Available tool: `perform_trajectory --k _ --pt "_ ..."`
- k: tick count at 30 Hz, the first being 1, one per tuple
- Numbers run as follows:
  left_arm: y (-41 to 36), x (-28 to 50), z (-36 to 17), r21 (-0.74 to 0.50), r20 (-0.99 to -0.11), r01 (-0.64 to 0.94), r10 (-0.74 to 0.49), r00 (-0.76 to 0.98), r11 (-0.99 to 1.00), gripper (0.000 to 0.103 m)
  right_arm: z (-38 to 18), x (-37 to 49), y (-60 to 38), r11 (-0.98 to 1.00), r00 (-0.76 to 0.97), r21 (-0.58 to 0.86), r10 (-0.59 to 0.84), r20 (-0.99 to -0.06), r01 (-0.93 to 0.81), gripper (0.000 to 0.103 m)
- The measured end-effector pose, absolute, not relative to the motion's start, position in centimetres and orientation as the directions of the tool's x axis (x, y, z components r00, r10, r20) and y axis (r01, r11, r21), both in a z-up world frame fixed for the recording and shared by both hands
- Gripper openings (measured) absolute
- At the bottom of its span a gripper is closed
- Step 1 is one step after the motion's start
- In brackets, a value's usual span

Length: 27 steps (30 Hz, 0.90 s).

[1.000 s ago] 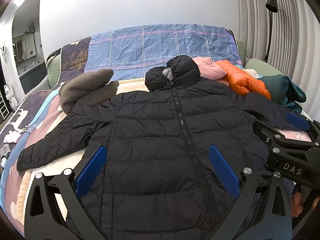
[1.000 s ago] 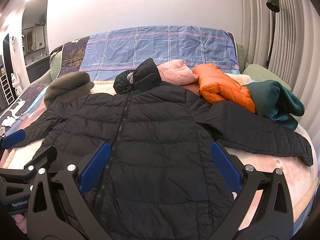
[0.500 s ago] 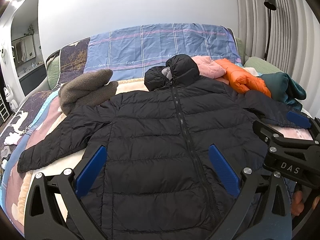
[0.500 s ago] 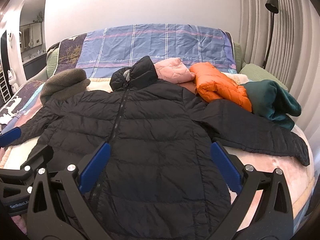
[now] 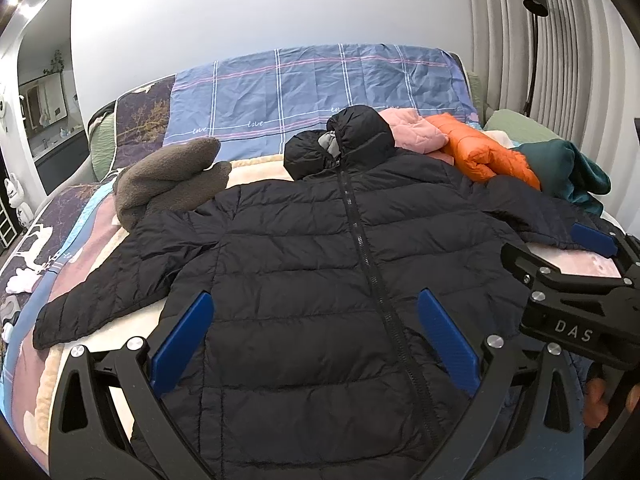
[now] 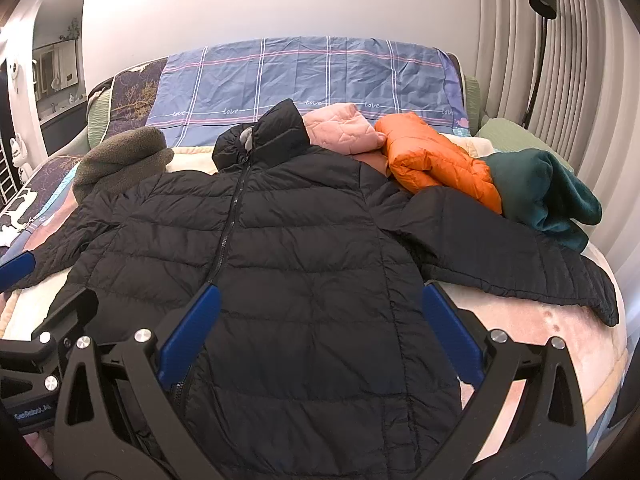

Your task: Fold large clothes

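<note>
A black puffer jacket [image 5: 312, 264] lies flat on the bed, front up and zipped, hood at the far end, both sleeves spread out sideways. It also fills the right wrist view [image 6: 288, 248]. My left gripper [image 5: 314, 344] is open and empty above the jacket's lower left part. My right gripper [image 6: 316, 340] is open and empty above its lower right part. The right gripper also shows at the right edge of the left wrist view [image 5: 576, 276], and the left gripper at the left edge of the right wrist view [image 6: 44, 320].
Other clothes lie at the far end of the bed: a grey fleece [image 5: 168, 176] on the left, a pink jacket [image 6: 340, 128], an orange puffer jacket [image 6: 436, 160] and a teal garment [image 6: 544, 196] on the right. A blue checked cover [image 5: 320, 84] hangs over the headboard. A floor lamp [image 6: 540, 40] stands by the curtain.
Both grippers have drifted slightly; the jacket sits a little lower and nearer in both views. Nothing was taken hold of, and the jacket lies as before.
</note>
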<state>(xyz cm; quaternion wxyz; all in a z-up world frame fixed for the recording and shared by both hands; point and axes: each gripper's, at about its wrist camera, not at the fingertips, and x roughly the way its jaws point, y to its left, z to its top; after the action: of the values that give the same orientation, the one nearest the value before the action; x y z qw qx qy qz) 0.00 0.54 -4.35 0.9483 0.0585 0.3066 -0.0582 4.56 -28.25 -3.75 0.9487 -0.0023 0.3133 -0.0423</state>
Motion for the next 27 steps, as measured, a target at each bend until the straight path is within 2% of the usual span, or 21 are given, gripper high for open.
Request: perform_trajectory --k 6,10,12,14,16,18,19,20,22,27 --pt "0.4 0.4 -4.2 0.093 -0.588 0.150 -0.068 0.806 0.984 0.102 -3.6 4.9 -28.3 0.997 0.794 -0.021 -0.072 -0.603 0.075 0.101" --pt "1.3 2.7 -2.5 0.074 -0.570 0.160 -0.090 0.817 0.984 0.102 -1.5 6.7 -28.6 0.999 0.817 -0.012 0.019 -0.577 -0.032 0.101" --pt "1.8 4.5 -1.5 0.072 -0.558 0.151 -0.085 0.825 0.986 0.102 -0.1 8.4 -29.0 0.997 0.831 -0.008 0.062 -0.553 -0.080 0.082" --pt "2.4 6.8 -0.6 0.059 -0.549 0.158 -0.100 0.830 0.986 0.100 1.0 10.6 -29.5 0.992 0.825 0.009 0.108 -0.555 -0.124 0.047" --pt "3.0 9.7 0.0 0.025 -0.556 0.188 -0.143 0.819 0.982 0.097 2.2 14.3 -30.3 0.983 0.799 0.067 0.179 -0.575 -0.172 0.039" --pt "3.7 12.5 0.5 -0.033 -0.567 0.220 -0.200 0.799 0.975 0.097 3.2 18.2 -31.0 0.972 0.771 0.122 0.235 -0.592 -0.203 0.046" --pt "4.1 14.1 0.6 -0.071 -0.576 0.228 -0.227 0.786 0.971 0.097 3.7 20.4 -31.3 0.970 0.764 0.134 0.241 -0.599 -0.201 0.059" --pt "4.8 16.2 0.7 -0.120 -0.587 0.228 -0.255 0.768 0.966 0.097 4.2 22.2 -31.5 0.971 0.761 0.138 0.239 -0.603 -0.196 0.067" --pt "5.9 20.1 0.8 -0.184 -0.597 0.200 -0.271 0.755 0.962 0.097 5.1 26.5 -31.7 0.974 0.757 0.134 0.226 -0.613 -0.182 0.067" --pt "7.2 27.1 -0.1 -0.233 -0.614 0.179 -0.288 0.735 0.956 0.097 4.3 38.0 -30.8 0.959 0.654 0.223 0.281 -0.702 -0.174 0.070"
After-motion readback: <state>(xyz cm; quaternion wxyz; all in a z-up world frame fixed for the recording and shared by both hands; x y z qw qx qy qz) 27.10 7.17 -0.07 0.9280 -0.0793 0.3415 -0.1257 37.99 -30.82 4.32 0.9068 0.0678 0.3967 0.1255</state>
